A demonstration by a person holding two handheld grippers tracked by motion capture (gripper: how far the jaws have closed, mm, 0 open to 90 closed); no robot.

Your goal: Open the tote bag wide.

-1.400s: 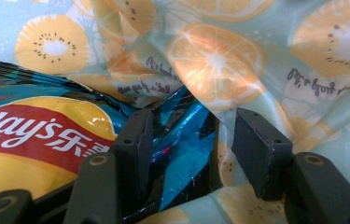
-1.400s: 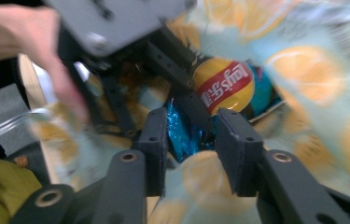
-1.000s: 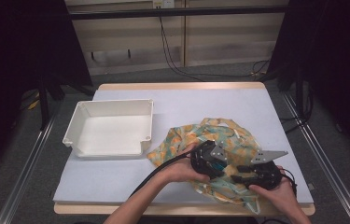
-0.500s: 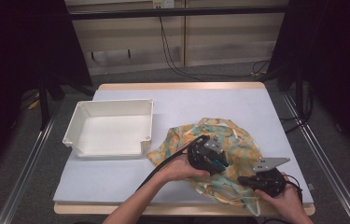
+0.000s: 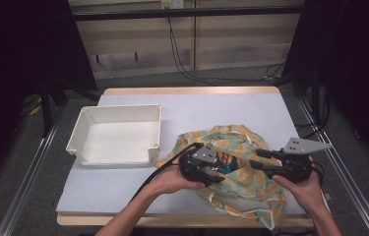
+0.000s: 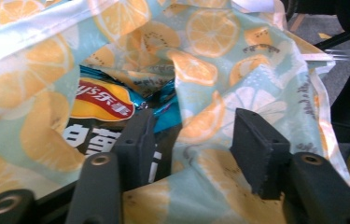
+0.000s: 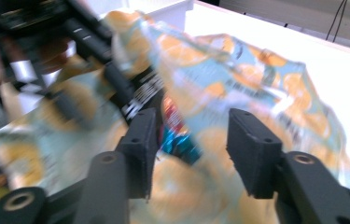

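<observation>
Lying crumpled at about five o'clock on the table (image 5: 123, 191), the fabric bag (image 5: 251, 187) is soft cloth printed with orange slices on pale blue, with a cream hem. Its mass stretches from ten o'clock toward four o'clock, and its mouth gapes near the middle, facing the person. Inside the mouth sits a glossy foil snack packet (image 6: 102, 100), teal with a red and yellow logo, wrinkled and partly covered by folds.

At the opening, the left gripper (image 5: 216, 173) has its jaws standing apart at a middling width; in its own view one jaw lies over the packet and the other over a cloth fold, with bunched cloth between them, and whether the pads press on anything I cannot tell. At the bag's three o'clock side, the right gripper (image 5: 260, 163) points toward nine o'clock, and its jaws have just been opening: they stand apart with cloth behind them, nothing pinched.

At ten o'clock from the bag, well apart from it, rests a white plastic tray (image 5: 81, 142), rectangular with a raised rim. Black cable (image 5: 160, 169) trails from the left gripper across the grey mat.
</observation>
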